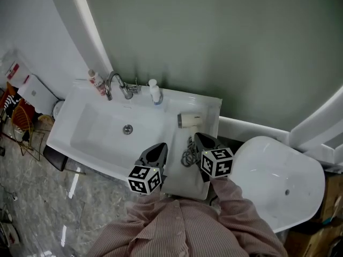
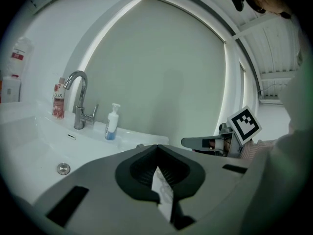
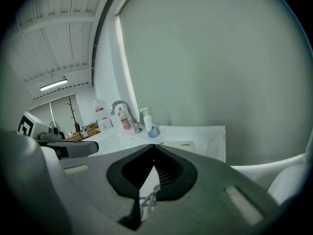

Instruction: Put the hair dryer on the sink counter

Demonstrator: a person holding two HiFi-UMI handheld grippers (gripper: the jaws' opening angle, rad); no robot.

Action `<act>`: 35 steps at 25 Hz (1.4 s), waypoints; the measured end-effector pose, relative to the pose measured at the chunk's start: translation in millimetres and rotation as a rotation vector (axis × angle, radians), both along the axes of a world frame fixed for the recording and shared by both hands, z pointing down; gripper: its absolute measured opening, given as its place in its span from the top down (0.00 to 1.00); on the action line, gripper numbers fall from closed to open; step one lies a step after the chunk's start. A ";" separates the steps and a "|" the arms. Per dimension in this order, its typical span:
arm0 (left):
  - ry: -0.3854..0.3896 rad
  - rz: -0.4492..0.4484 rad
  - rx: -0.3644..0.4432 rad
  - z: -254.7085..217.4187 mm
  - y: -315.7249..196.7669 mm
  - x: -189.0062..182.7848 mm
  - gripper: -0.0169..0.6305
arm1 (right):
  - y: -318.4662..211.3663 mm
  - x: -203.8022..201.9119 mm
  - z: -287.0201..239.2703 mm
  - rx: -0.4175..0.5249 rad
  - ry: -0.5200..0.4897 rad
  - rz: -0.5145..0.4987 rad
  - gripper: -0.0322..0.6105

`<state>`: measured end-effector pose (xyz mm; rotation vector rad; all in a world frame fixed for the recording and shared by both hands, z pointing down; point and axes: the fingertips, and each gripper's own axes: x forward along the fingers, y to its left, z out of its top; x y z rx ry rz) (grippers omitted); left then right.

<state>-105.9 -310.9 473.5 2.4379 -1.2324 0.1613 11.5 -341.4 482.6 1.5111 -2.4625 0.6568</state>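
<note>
Hair dryer (image 1: 188,120) lies on the sink counter (image 1: 210,107), right of the basin (image 1: 102,130), with its coiled cord (image 1: 188,152) nearer the front. Left claw (image 1: 160,146) and right claw (image 1: 199,137) are both closed, holding nothing.

Light's pretty soft and flat all round, kinda dim, with a cool greenish cast off the wall (image 1: 225,36). In the head view the brightest thing is the curved light strip (image 1: 88,31) at far left. The white sink (image 1: 96,127) isn't blown out, and there are just faint shadows behind the tap (image 1: 115,84). The shiny floor (image 1: 72,181) at near left has streaky reflections. Both gripper views are heavy fisheye: round picture, black corners, bent lines. Up close the left gripper (image 2: 156,147) and right gripper (image 3: 153,146) look dark and soft, while far stuff is sharper. A ceiling lamp (image 3: 54,85) glows at left in the right gripper view.
</note>
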 end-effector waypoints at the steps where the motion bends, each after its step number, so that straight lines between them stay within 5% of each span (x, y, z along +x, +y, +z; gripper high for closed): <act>1: 0.000 0.002 0.010 -3.6 2.2 -0.4 0.98 | 3.0 0.2 -4.5 0.010 -0.020 0.000 0.94; 16: 0.011 -0.035 0.160 -53.3 16.8 -23.2 0.98 | 29.9 9.8 -73.9 0.168 -0.202 -0.003 0.94; 35: 0.029 -0.128 0.230 -80.5 19.8 -53.3 0.98 | 39.4 27.8 -110.6 0.285 -0.230 0.037 0.94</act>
